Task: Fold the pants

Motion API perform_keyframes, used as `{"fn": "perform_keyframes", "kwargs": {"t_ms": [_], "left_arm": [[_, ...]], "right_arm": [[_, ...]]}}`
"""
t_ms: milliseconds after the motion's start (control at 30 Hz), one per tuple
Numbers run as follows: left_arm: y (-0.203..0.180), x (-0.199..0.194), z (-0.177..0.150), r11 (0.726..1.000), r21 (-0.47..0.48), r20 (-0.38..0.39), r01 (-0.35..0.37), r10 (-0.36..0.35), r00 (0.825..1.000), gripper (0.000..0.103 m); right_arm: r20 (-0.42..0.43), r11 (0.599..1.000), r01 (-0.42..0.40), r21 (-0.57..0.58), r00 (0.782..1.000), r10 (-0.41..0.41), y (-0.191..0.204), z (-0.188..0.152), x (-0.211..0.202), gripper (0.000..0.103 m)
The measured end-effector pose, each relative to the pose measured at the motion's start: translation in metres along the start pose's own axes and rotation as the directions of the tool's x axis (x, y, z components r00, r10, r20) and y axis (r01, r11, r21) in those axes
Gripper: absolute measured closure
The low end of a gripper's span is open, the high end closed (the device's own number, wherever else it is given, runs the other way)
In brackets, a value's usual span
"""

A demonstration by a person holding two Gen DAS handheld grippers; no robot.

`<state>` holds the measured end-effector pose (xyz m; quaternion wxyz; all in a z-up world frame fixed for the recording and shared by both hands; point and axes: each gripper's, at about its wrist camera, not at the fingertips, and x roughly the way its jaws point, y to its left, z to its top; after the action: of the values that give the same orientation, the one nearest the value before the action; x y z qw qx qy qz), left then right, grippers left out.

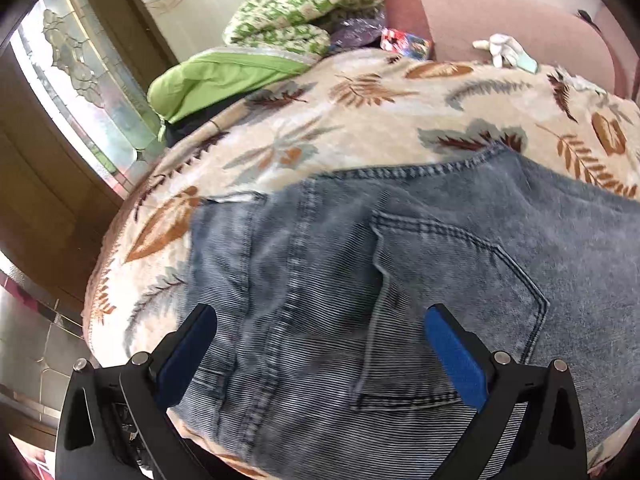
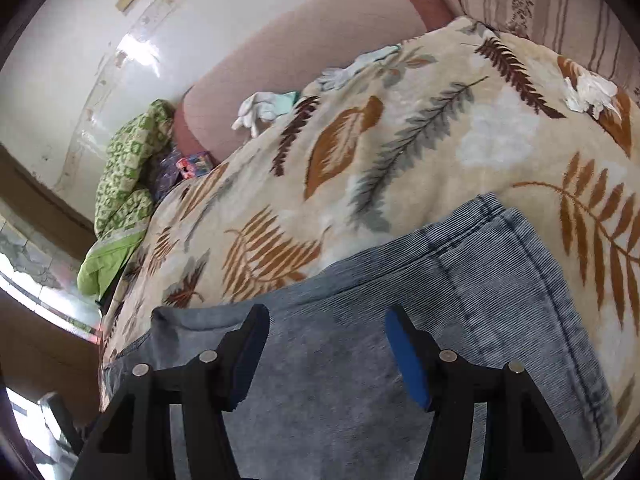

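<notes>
Faded blue jeans lie flat on a leaf-patterned blanket, back pocket up. My left gripper is open and empty just above the seat of the jeans, beside the pocket. In the right wrist view the jeans lie on the same blanket. My right gripper is open and empty, hovering over the denim near its edge.
A green patterned quilt and a lime green cloth are piled at the far left of the blanket. White gloves lie by the pink sofa back. More white cloth lies at the right. A glass door stands left.
</notes>
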<state>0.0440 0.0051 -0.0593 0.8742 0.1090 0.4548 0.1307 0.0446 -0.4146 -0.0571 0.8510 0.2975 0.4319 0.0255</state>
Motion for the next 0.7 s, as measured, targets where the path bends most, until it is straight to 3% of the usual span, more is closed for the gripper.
{"fn": "perform_keyframes", "kwargs": {"t_ms": [167,300,433,600,700], "left_arm": [[0.014,0.003,0.002,0.998,-0.017,-0.006,-0.060,0.060,0.998,0.000],[0.019,0.013,-0.001,0.997,-0.020,-0.051,-0.072,0.071,0.996,0.000],[0.017,0.028,-0.007,0.996,-0.026,-0.088,-0.084,0.082,0.993,0.000],[0.010,0.027,-0.003,0.993,0.005,-0.095,-0.121,0.121,0.988,0.000],[0.003,0.013,0.004,0.995,0.013,-0.075,-0.104,0.104,0.992,0.000]], "right_arm": [[-0.063,0.995,-0.031,-0.097,0.998,0.025,0.033,-0.036,0.013,0.038],[-0.105,0.991,-0.009,-0.137,0.994,-0.006,0.044,-0.055,0.028,0.038],[-0.111,0.984,0.014,-0.176,0.993,-0.034,0.046,-0.059,0.037,0.038],[-0.106,0.986,-0.035,-0.161,0.994,0.018,0.038,-0.057,0.036,0.038],[-0.096,0.991,-0.061,-0.121,0.994,0.049,0.029,-0.052,0.024,0.038]]}}
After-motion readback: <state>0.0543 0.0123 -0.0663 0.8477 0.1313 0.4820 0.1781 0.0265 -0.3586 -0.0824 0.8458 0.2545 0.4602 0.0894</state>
